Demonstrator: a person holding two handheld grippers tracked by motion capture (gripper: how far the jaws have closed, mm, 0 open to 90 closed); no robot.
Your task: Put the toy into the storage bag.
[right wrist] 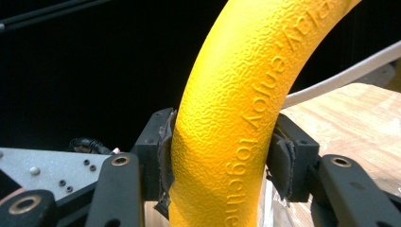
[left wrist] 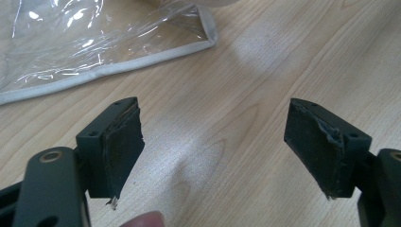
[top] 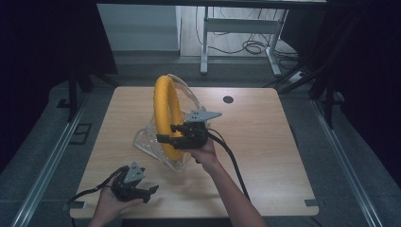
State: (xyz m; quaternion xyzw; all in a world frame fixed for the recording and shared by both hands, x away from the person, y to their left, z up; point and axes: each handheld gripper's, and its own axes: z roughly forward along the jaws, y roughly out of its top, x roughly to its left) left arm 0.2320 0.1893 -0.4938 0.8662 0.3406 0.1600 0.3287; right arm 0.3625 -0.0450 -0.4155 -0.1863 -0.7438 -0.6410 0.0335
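Wooden table (top: 265,142): right gripper (right wrist: 220,156) clamps yellow ring (right wrist: 236,118) embossed "enjoy together"; left gripper (left wrist: 213,151) gapes empty.

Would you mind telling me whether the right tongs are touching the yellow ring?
Touching. The right gripper view shows the right tongs with both pads pressed against the yellow ring, no gap on either side.
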